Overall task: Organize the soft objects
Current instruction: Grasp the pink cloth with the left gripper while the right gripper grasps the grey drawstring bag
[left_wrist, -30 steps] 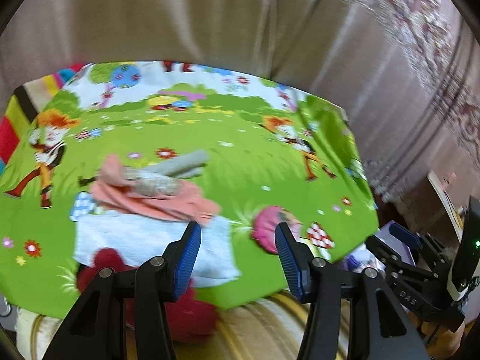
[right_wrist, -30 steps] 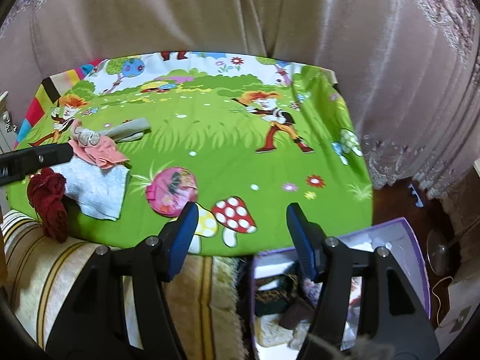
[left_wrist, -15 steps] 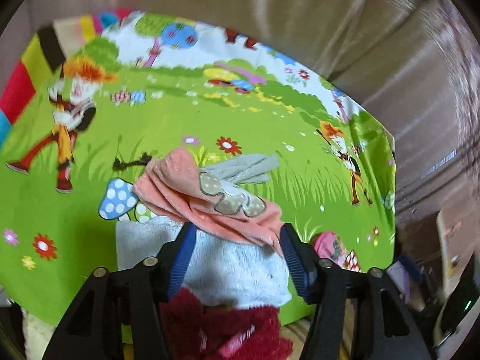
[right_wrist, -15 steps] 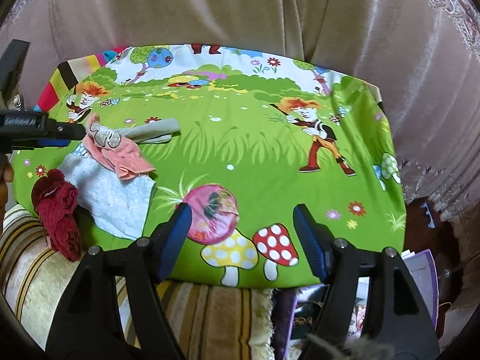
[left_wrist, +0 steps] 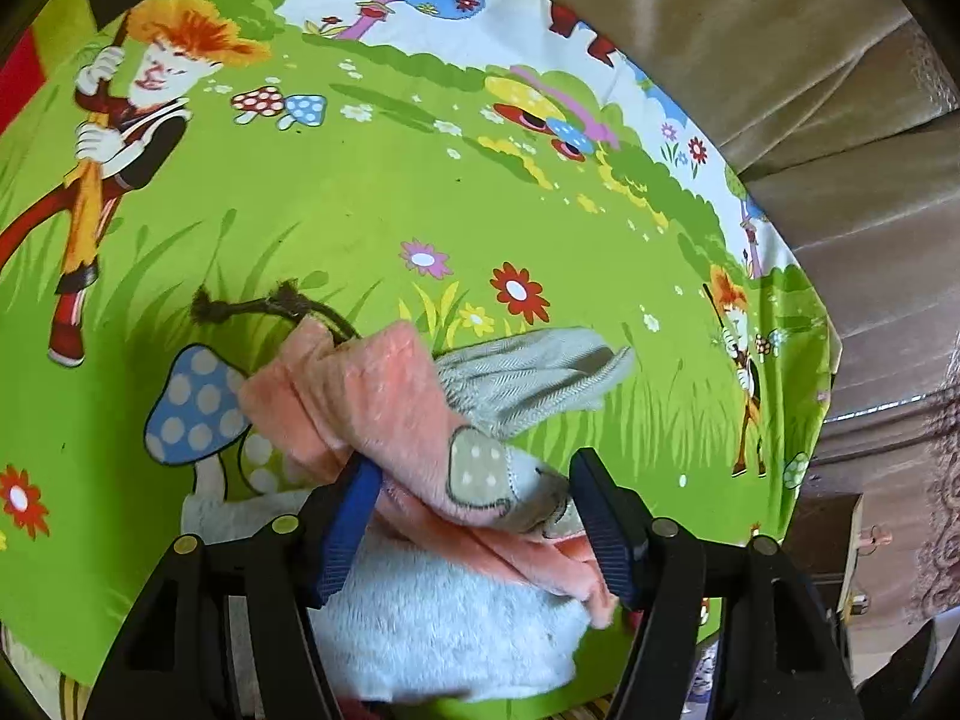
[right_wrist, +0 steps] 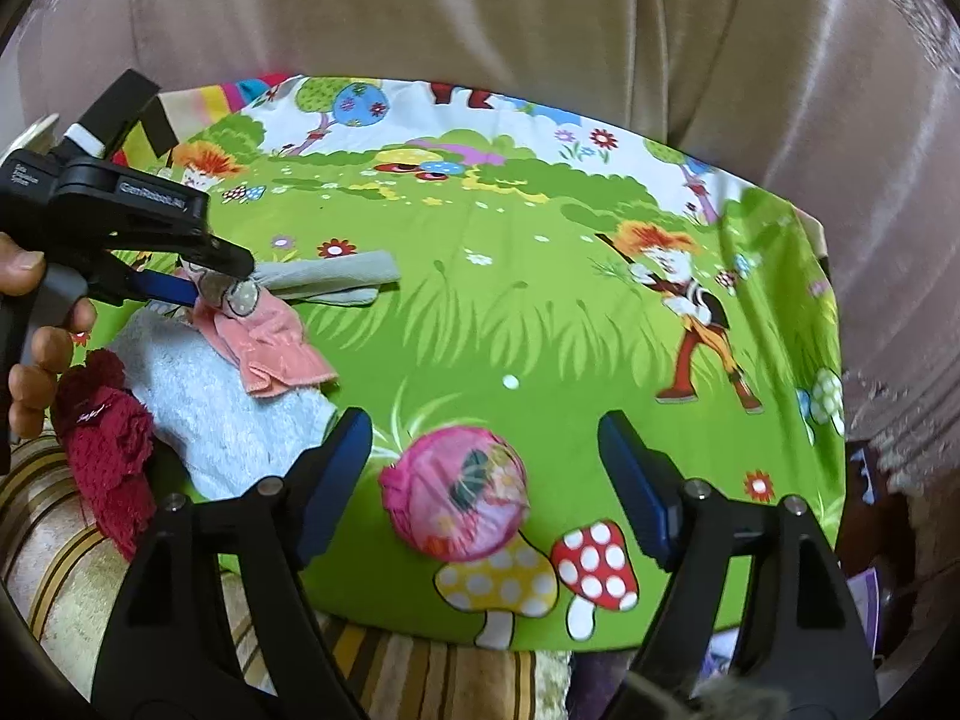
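Note:
A pile of soft things lies at the table's left front. A pink plush pouch (left_wrist: pixel 384 414) with a grey spotted patch lies on a light blue towel (left_wrist: pixel 444 624), with a grey sock (left_wrist: pixel 534 378) behind it. My left gripper (left_wrist: pixel 474 516) is open, its jaws either side of the pink pouch (right_wrist: pixel 270 336). A dark red knitted item (right_wrist: pixel 108 438) hangs over the table edge. My right gripper (right_wrist: pixel 486 480) is open, above a pink ball-shaped bundle (right_wrist: pixel 456 492) that sits between its fingers.
The table wears a green cartoon cloth (right_wrist: pixel 540 330). A beige curtain (right_wrist: pixel 480 18) hangs right behind it. A striped cushion (right_wrist: pixel 60 570) sits below the front left edge. A purple-rimmed box (right_wrist: pixel 864 600) is low on the right.
My left gripper has moved forward and down onto the pile, and the pink pouch now lies between its fingers. My right gripper has moved left and closer to the pink bundle.

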